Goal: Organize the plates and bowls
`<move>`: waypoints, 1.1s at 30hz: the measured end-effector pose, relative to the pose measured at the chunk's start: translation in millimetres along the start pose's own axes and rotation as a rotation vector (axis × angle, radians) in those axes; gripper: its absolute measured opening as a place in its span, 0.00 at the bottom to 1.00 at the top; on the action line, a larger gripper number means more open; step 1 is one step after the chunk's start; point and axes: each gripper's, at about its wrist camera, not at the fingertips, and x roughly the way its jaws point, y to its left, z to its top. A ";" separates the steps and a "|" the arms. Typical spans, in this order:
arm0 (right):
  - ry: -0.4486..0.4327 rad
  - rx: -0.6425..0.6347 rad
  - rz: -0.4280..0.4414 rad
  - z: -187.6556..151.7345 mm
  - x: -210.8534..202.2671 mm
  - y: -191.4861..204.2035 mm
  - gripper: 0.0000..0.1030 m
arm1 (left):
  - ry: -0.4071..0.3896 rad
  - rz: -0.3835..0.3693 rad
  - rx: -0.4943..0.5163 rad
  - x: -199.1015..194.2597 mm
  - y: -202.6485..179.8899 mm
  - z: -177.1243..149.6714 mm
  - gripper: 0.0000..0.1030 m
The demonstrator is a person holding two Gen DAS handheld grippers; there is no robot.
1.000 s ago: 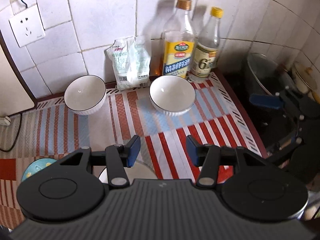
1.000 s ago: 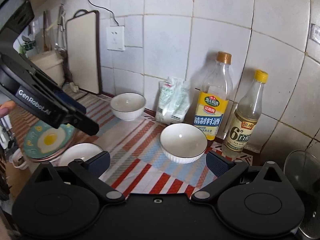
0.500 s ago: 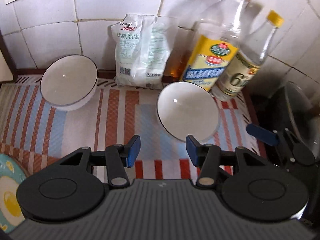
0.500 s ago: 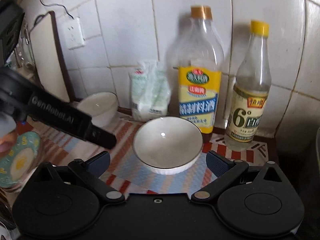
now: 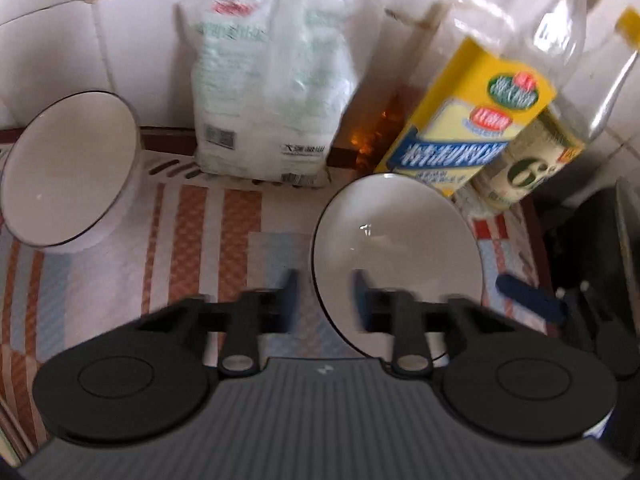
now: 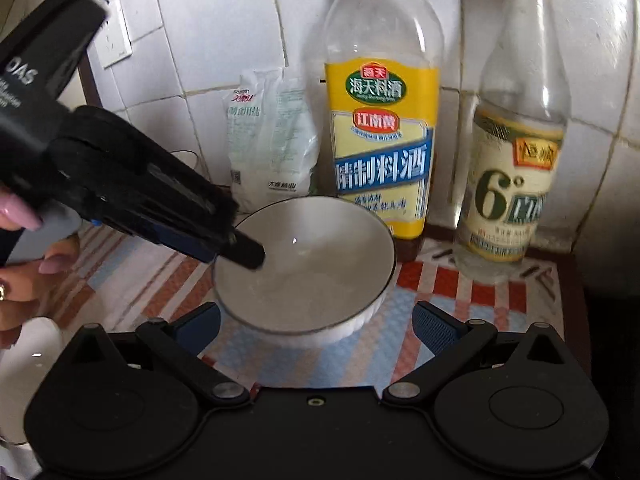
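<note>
A white bowl with a dark rim sits on the striped mat in front of the bottles. My left gripper straddles its left rim, one finger inside the bowl and one outside. Its jaws are closing, and a gap still shows on each side of the rim. My right gripper is open wide just in front of the same bowl, touching nothing; a blue finger of it shows at the right in the left wrist view. A second white bowl stands at the far left by the wall.
A salt bag, a cooking-wine bottle and a vinegar bottle stand against the tiled wall right behind the bowl. A dark pot is at the right. A person's hand holds the left gripper. The striped mat lies between the bowls.
Both grippers have come down and closer to the right bowl. The left gripper's fingers have dropped over its left rim and drawn nearer together. The right gripper stays wide.
</note>
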 end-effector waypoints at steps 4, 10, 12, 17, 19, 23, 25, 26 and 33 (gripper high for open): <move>-0.012 -0.081 0.007 -0.8 11.9 8.5 1.00 | -0.006 0.019 -0.002 5.3 -2.0 -2.8 0.09; -0.015 -0.105 0.005 -2.9 26.7 10.8 1.00 | -0.032 0.051 0.037 7.5 -2.4 -6.7 0.07; -0.037 -0.110 0.000 -6.5 26.8 12.1 1.00 | -0.018 0.050 0.030 7.1 -1.1 -5.3 0.07; -0.052 -0.094 0.002 -7.9 20.1 17.5 1.00 | -0.009 0.052 0.031 -2.0 0.4 -8.0 0.07; -0.058 -0.121 -0.007 -6.8 12.3 23.6 1.00 | 0.002 0.053 0.027 -10.6 1.2 -11.3 0.07; -0.039 -0.127 0.010 -3.2 -6.6 33.5 1.00 | 0.002 0.046 0.026 -35.7 2.5 -21.4 0.07; -0.040 -0.135 0.014 -2.8 -18.4 40.0 1.00 | 0.003 0.053 0.044 -49.0 1.0 -27.7 0.08; -0.038 -0.139 0.015 -2.7 -24.7 44.2 1.00 | -0.002 0.057 0.051 -56.1 0.4 -31.2 0.08; -0.073 -0.111 0.001 -5.3 -73.3 74.1 1.00 | -0.082 0.126 0.160 -119.8 -18.8 -62.5 0.08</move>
